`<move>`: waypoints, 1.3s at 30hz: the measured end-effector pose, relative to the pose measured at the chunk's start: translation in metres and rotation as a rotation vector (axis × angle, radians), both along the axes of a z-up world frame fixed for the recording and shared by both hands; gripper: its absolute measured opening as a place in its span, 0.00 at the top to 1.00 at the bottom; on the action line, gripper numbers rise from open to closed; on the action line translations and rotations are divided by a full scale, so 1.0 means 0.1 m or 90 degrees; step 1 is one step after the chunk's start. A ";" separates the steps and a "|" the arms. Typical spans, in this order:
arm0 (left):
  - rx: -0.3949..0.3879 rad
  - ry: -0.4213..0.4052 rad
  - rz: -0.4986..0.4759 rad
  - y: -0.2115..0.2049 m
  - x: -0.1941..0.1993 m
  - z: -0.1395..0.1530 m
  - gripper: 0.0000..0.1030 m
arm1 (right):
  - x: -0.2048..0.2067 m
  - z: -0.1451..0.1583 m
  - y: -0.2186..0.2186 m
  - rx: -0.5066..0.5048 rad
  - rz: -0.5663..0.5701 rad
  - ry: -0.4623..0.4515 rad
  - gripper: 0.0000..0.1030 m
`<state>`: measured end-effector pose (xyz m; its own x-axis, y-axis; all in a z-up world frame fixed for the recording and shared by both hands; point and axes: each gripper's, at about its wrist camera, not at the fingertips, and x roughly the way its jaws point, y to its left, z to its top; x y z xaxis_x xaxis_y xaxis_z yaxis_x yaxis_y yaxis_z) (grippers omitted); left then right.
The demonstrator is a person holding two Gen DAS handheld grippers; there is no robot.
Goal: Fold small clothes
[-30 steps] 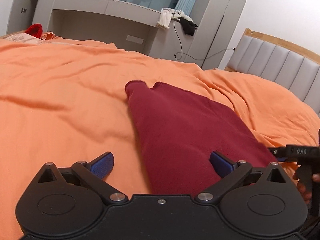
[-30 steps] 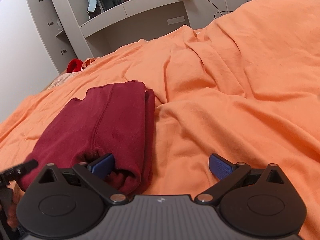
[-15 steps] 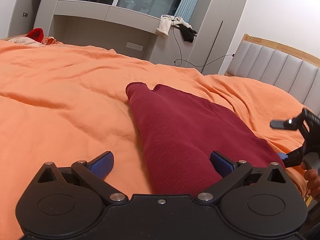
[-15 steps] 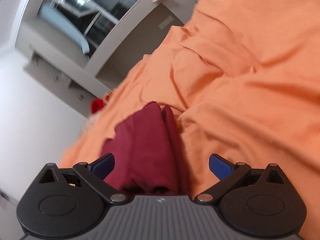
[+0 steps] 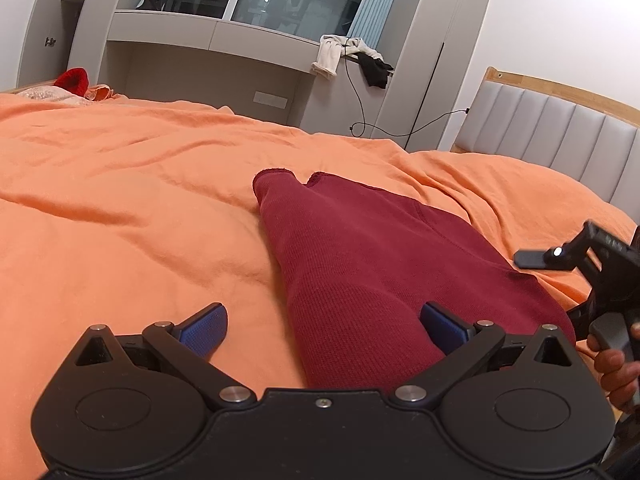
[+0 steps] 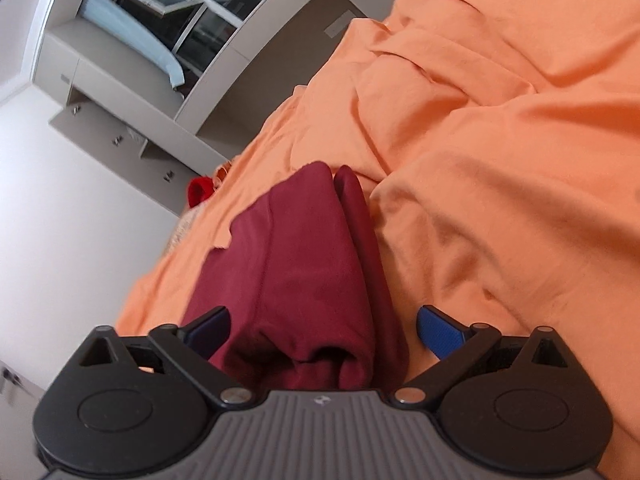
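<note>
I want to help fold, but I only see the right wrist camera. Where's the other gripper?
Observer: The left gripper is open at the garment's near end, one finger over the sheet, one over the cloth.
Operator: Can you see my gripper from there?
Observer: Yes. The right gripper shows at the left view's right edge, held by a hand.
Operator: What's behind it?
Observer: A grey padded headboard.
</note>
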<state>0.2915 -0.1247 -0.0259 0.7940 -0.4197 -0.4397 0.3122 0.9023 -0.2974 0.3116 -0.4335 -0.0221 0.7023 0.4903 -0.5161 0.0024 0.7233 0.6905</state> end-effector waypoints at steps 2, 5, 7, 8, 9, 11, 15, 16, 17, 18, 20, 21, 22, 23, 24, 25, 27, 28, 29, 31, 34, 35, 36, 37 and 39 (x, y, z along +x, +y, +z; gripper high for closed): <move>0.000 0.000 0.000 0.00 0.00 0.00 0.01 | -0.03 0.00 0.07 -0.029 -0.002 -0.012 0.05; 0.001 0.001 0.001 0.00 -0.01 0.01 0.01 | -0.05 0.01 0.11 -0.052 -0.002 -0.021 0.08; 0.001 0.000 0.001 -0.01 -0.01 0.01 0.01 | -0.05 0.01 0.09 -0.045 -0.005 -0.019 0.08; 0.002 0.000 0.002 -0.01 -0.02 0.01 0.01 | -0.05 0.01 0.08 -0.040 -0.007 -0.018 0.08; 0.004 -0.001 0.003 -0.01 -0.03 0.01 0.01 | -0.05 0.01 0.06 -0.038 -0.007 -0.017 0.08; 0.006 -0.003 0.003 -0.01 -0.03 0.01 0.00 | -0.05 0.01 0.05 -0.038 -0.007 -0.018 0.08; 0.011 -0.004 0.006 -0.01 -0.04 0.04 0.01 | -0.05 0.01 0.03 -0.031 -0.009 -0.018 0.06; 0.013 -0.004 0.007 -0.02 -0.04 0.05 0.01 | -0.05 0.01 0.02 -0.026 -0.013 -0.018 0.06; 0.013 -0.005 0.007 -0.02 -0.04 0.05 0.01 | -0.05 0.01 0.02 -0.022 -0.018 -0.019 0.06; 0.014 -0.005 0.007 -0.01 -0.05 0.05 0.01 | -0.05 0.02 0.01 -0.014 -0.023 -0.022 0.05; 0.016 -0.006 0.007 -0.02 -0.05 0.06 0.01 | -0.05 0.03 0.00 -0.001 -0.027 -0.030 0.06; 0.017 -0.006 0.007 -0.02 -0.05 0.06 0.01 | -0.04 0.03 0.00 0.003 -0.028 -0.031 0.08; 0.018 -0.007 0.008 -0.02 -0.06 0.07 0.01 | -0.04 0.03 0.00 0.004 -0.031 -0.030 0.09; 0.018 -0.007 0.008 -0.01 -0.06 0.07 0.01 | -0.03 0.02 0.01 0.003 -0.036 -0.027 0.13; 0.018 -0.007 0.008 -0.01 -0.06 0.07 0.01 | -0.02 0.01 0.01 0.001 -0.041 -0.025 0.17; 0.018 -0.007 0.008 -0.01 -0.06 0.07 0.01 | -0.02 0.00 0.01 0.001 -0.045 -0.023 0.20; 0.018 -0.007 0.008 -0.02 -0.06 0.07 0.01 | -0.02 -0.01 0.01 -0.002 -0.049 -0.021 0.22; 0.019 -0.007 0.008 -0.01 -0.06 0.07 0.01 | -0.03 -0.01 0.02 -0.009 -0.049 -0.022 0.24; 0.019 -0.008 0.008 -0.01 -0.06 0.07 0.01 | -0.03 -0.01 0.04 -0.020 -0.048 -0.025 0.24; 0.018 -0.007 0.008 -0.02 -0.06 0.07 0.00 | -0.05 -0.01 0.08 -0.039 -0.045 -0.031 0.25; 0.019 -0.007 0.008 -0.02 -0.06 0.07 0.00 | -0.06 0.00 0.09 -0.049 -0.045 -0.037 0.28; 0.019 -0.007 0.008 -0.01 -0.06 0.07 0.00 | -0.06 0.00 0.09 -0.049 -0.045 -0.038 0.30; 0.019 -0.007 0.008 -0.02 -0.06 0.07 0.01 | -0.06 0.01 0.09 -0.050 -0.045 -0.040 0.33; 0.019 -0.007 0.008 -0.02 -0.06 0.07 0.01 | -0.07 0.03 0.10 -0.055 -0.044 -0.044 0.37; 0.019 -0.008 0.009 -0.02 -0.06 0.07 0.01 | -0.08 0.06 0.13 -0.072 -0.041 -0.055 0.41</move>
